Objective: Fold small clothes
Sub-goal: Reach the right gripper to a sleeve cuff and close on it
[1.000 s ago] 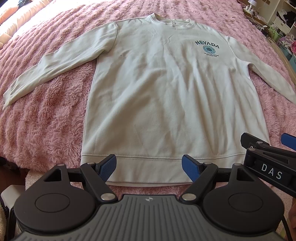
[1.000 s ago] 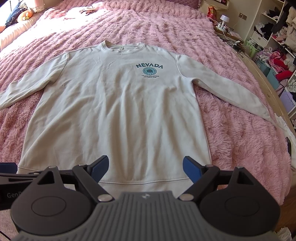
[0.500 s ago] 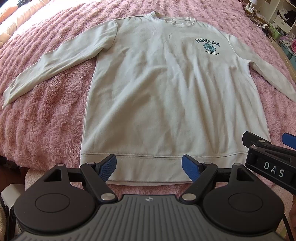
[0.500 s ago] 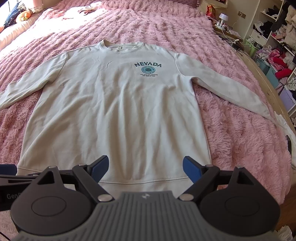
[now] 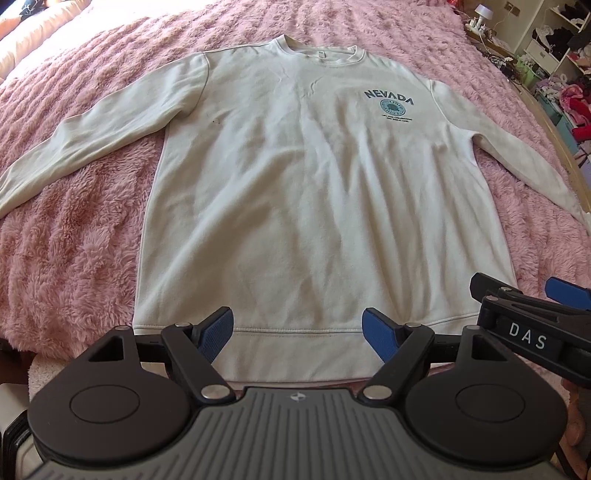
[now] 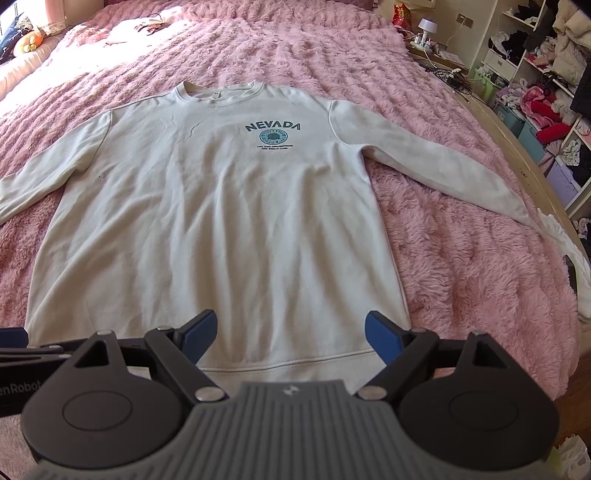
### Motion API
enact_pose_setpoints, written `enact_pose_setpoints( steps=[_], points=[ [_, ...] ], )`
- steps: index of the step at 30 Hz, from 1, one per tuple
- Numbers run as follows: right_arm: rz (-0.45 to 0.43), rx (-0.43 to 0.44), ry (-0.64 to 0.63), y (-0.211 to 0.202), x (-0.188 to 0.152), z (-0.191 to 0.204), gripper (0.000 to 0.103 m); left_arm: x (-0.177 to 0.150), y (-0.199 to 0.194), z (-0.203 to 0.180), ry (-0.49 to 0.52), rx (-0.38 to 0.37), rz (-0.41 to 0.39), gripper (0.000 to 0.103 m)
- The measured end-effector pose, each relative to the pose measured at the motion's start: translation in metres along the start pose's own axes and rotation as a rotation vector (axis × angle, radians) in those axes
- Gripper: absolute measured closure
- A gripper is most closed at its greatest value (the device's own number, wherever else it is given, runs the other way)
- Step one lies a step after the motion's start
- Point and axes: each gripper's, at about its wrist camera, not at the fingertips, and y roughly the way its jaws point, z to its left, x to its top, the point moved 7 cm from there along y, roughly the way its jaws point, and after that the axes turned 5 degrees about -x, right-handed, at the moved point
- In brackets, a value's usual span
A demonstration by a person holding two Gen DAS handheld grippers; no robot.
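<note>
A pale grey-white sweatshirt with a blue NEVADA print lies flat, front up, sleeves spread, on a pink fluffy bedspread; it also shows in the right wrist view. My left gripper is open and empty, hovering just over the hem's left-middle part. My right gripper is open and empty over the hem's right part; it also shows in the left wrist view. The hem runs along the bed's near edge.
The right sleeve reaches the bed's right edge, where a wooden frame runs. Shelves with clothes stand at the far right. A lamp and cables sit beyond the bed. A white cloth hangs at the right edge.
Both grippers have tilted or risen slightly, so the sweatshirt sits lower in both views. Both stay open over the hem. The sweatshirt has not moved.
</note>
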Motion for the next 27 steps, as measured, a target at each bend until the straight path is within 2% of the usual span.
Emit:
enact_pose_setpoints(
  steps=[4, 7, 9, 13, 15, 19, 23, 27],
  points=[
    [-0.053, -0.029, 0.053, 0.006, 0.008, -0.023, 0.020, 0.013, 0.011, -0.006, -0.016, -0.054, -0.003, 0.010],
    [-0.121, -0.104, 0.115, 0.014, 0.021, -0.058, 0.020, 0.025, 0.023, -0.017, 0.012, -0.074, 0.006, 0.010],
    [-0.158, -0.125, 0.192, 0.020, 0.030, -0.089, 0.020, 0.035, 0.031, -0.031, 0.043, -0.116, -0.004, 0.010],
    [-0.177, -0.086, 0.400, 0.040, 0.039, -0.160, 0.020, 0.059, 0.048, -0.065, 0.082, -0.213, -0.027, 0.010],
    [-0.239, -0.068, 0.501, 0.050, 0.043, -0.197, 0.020, 0.074, 0.056, -0.085, 0.116, -0.258, -0.046, 0.010],
    [-0.347, -0.051, 0.625, 0.072, 0.050, -0.264, 0.020, 0.104, 0.077, -0.128, 0.206, -0.336, -0.088, 0.009],
    [-0.419, 0.013, 0.857, 0.106, 0.051, -0.343, 0.021, 0.132, 0.100, -0.169, 0.221, -0.482, -0.099, 0.009],
    [-0.427, -0.040, 0.971, 0.149, 0.056, -0.400, 0.021, 0.165, 0.129, -0.202, 0.201, -0.590, -0.141, 0.009]
  ],
)
